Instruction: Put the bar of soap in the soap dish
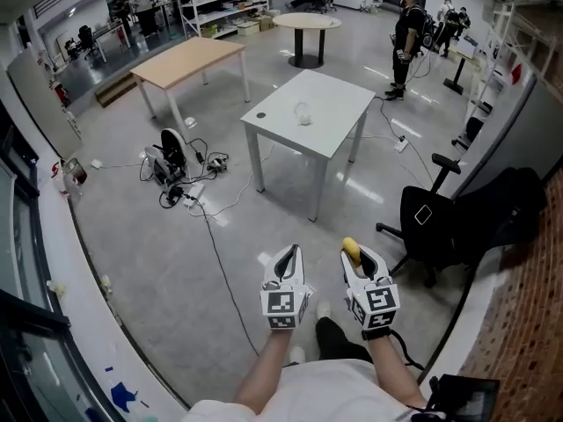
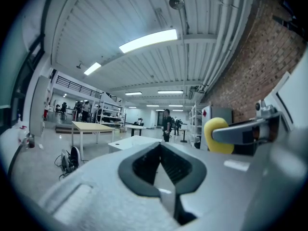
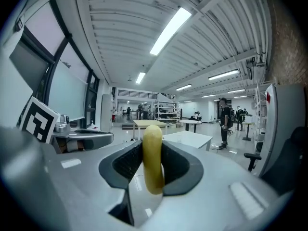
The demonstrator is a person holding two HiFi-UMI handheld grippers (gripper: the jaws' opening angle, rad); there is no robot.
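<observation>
**Carry stage; soap in transit to the dish.** Your right gripper (image 3: 154,177) is clamped on the yellow bar of soap (image 3: 152,153). The jaws stand partly apart and the dark pads press its two flat sides. The bar stands on edge between them, its rounded top above the pads. In the head view the soap shows as a yellow knob at the tip of that gripper, held roughly level in front of your body.

Your left gripper (image 2: 163,172), just beside the right one, has its jaws drawn together with nothing between them. It carries nothing and touches nothing.

Beyond both grippers lies open grey floor. A cluster of cables and equipment (image 1: 180,174) lies to the left and a black office chair (image 1: 440,227) stands to the right. Further on stands the white table (image 1: 339,126), well apart from you. On its top sits a small pale object (image 1: 303,113), probably the soap dish, though it is too small to confirm.

**Next move, as judged.** You need to close the distance to the white table, keeping clear of the chair and the cables. Then bring the right gripper over the dish, lower the bar into it and only then part the jaws. The left gripper is free to steady the dish if it slides.
</observation>
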